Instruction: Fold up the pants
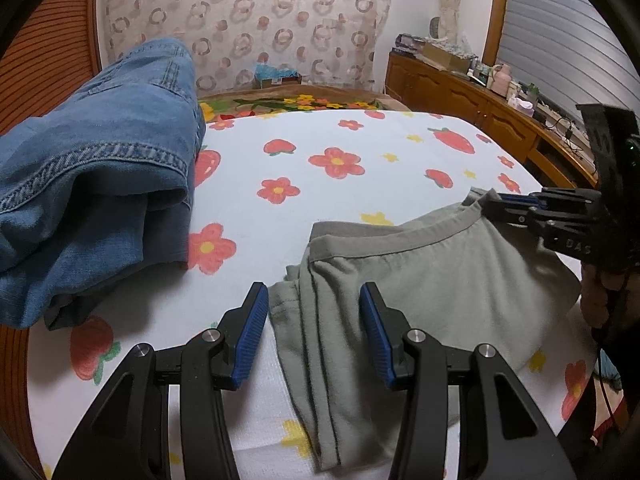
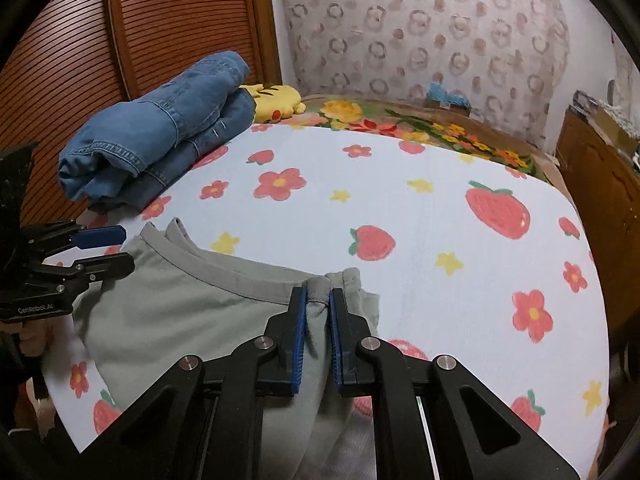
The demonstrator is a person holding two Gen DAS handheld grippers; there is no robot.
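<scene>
Grey-green pants [image 1: 432,288] lie folded on the flowered bed sheet [image 1: 320,184], waistband away from me; they also show in the right wrist view [image 2: 180,312]. My left gripper [image 1: 314,300] is open, its jaws on either side of the pants' left edge, just above the cloth. It also shows in the right wrist view [image 2: 120,248], open at the waistband's left corner. My right gripper [image 2: 319,300] is shut on the waistband's right corner. It also shows in the left wrist view [image 1: 492,204] at the far corner of the pants.
Folded blue jeans [image 1: 100,168] lie at the bed's left side, also in the right wrist view [image 2: 160,128]. A yellow plush toy [image 2: 276,100] lies behind them. A wooden cabinet [image 1: 480,112] with clutter stands on the right. A slatted wooden door [image 2: 100,40] is on the left.
</scene>
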